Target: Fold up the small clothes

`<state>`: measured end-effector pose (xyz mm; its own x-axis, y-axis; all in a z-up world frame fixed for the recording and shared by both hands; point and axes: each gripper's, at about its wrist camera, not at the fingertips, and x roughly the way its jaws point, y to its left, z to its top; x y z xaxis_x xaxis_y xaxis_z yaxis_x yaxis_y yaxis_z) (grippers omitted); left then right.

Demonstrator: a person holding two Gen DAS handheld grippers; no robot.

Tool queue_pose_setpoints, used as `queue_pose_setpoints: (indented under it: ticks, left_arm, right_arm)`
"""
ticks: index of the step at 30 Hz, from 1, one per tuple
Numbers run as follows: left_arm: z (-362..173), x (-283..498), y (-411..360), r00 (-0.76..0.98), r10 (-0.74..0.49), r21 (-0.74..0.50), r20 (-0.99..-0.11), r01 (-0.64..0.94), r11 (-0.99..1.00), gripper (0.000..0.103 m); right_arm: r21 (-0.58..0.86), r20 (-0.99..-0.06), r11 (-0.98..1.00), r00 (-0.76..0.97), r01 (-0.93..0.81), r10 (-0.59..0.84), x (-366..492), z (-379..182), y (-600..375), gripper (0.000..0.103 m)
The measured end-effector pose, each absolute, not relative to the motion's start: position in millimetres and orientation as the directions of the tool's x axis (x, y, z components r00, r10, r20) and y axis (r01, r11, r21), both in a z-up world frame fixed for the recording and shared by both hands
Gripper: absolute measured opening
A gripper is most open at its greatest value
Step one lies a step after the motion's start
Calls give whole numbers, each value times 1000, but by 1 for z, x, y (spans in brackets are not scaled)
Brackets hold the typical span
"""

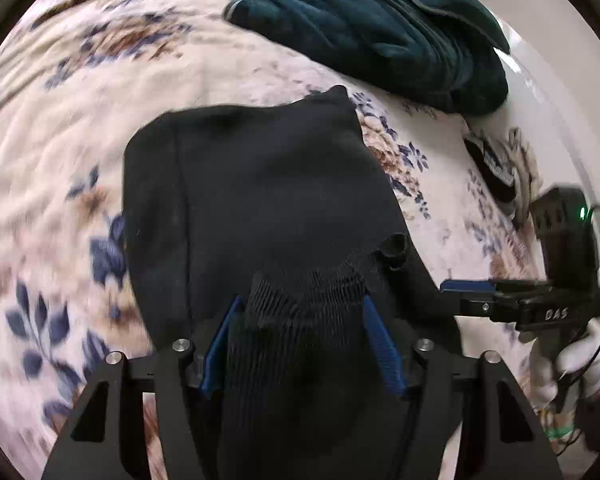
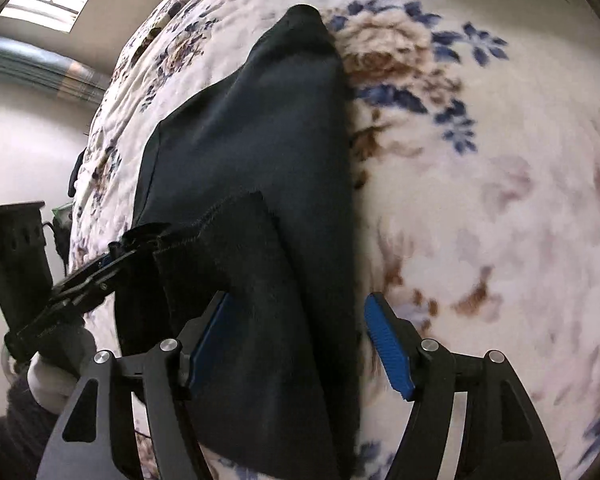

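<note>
Left gripper (image 1: 300,336): blue ribbed pads pressed against a bunched, rib-knit band of the small black cloth garment (image 1: 256,184); it is grasping that end. In the right wrist view the same tool appears at the left edge, its jaws pinched on a rumpled corner of the fabric.

Right gripper (image 2: 296,344): jaws spread wide, released. A folded flap of the garment lies between them, against the left blue pad (image 2: 208,332); the right pad (image 2: 388,344) stands over bare bedding.

Step in hand, by judgement: a fold is being carried or drawn flat. One hemmed layer with visible stitching already lies doubled over the lower panel. The next move probably calls for the right tool to close on the free edge, or press it flat, while the left lays its end down squarely.

The garment is thin, matte and limp, tapering to a point at its far end, resting on the plush cream blanket with blue and brown flowers (image 2: 480,200). Beyond it lies a heaped teal quilted cover (image 1: 376,28), clear of the work
</note>
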<state>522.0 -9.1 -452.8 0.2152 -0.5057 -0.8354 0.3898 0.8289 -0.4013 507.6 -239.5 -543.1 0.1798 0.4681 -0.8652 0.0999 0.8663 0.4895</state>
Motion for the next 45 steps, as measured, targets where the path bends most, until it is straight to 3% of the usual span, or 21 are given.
queue_pose_setpoints:
  ticks: [1, 2, 3, 6, 7, 8, 9, 18, 21, 23, 26, 31, 32, 33, 35, 39, 45]
  left_arm:
    - [-452, 522, -11, 225, -503, -387, -835, 410, 826, 45]
    - [-452, 522, -12, 228, -506, -383, -832, 426, 820, 15]
    - [-452, 521, -13, 226, -494, -368, -839, 433, 823, 10]
    - [-450, 522, -9, 247, -492, -361, -835, 431, 827, 9]
    - [-449, 522, -7, 255, -491, -363, -833, 417, 833, 9]
    - [-446, 521, -3, 264, -494, -371, -828, 404, 836, 8]
    - [-443, 520, 2, 282, -491, -370, -824, 386, 845, 8]
    - [-431, 516, 33, 341, -508, -430, -791, 282, 858, 8]
    - [-436, 523, 38, 289, -600, -537, -746, 273, 798, 9]
    - [-446, 529, 41, 230, -644, -598, -729, 242, 764, 15]
    - [-464, 532, 39, 157, -647, -611, -746, 227, 759, 37]
    - [-469, 529, 37, 136, -664, -625, -735, 242, 742, 42]
    - [-469, 528, 37, 148, -660, -621, -737, 240, 746, 42]
    - [-469, 528, 36, 166, -650, -611, -741, 235, 756, 34]
    - [-466, 525, 34, 205, -631, -586, -748, 242, 774, 7]
    - [-445, 517, 26, 282, -566, -497, -775, 281, 821, 7]
    - [-389, 532, 29, 364, -571, -495, -736, 286, 821, 7]
  right_arm:
    - [500, -858, 862, 184, 87, 479, 511, -544, -236, 71]
    - [509, -850, 858, 196, 67, 489, 515, -543, -233, 71]
    - [516, -844, 855, 202, 48, 497, 518, -543, -229, 71]
    - [491, -852, 871, 197, -20, 484, 532, -547, -208, 68]
    - [476, -857, 879, 204, -34, 473, 534, -548, -204, 60]
    - [450, -865, 892, 224, -47, 448, 536, -547, -200, 27]
    - [434, -872, 900, 231, -47, 432, 538, -546, -198, 7]
    - [485, -828, 875, 325, 7, 456, 520, -515, -213, 7]
    - [503, -817, 864, 332, 13, 471, 522, -509, -214, 7]
    - [500, -822, 866, 318, 8, 472, 526, -509, -211, 7]
    - [500, -832, 866, 282, 7, 478, 532, -518, -206, 7]
    - [519, -833, 853, 259, 58, 489, 538, -532, -209, 7]
    - [523, -831, 850, 259, 64, 492, 538, -534, -210, 7]
    - [523, -831, 850, 262, 66, 491, 537, -535, -210, 7]
    - [526, -828, 848, 267, 67, 492, 535, -534, -209, 7]
    - [540, -817, 837, 293, 92, 496, 530, -523, -213, 7]
    - [578, -777, 808, 379, 114, 502, 531, -477, -227, 7]
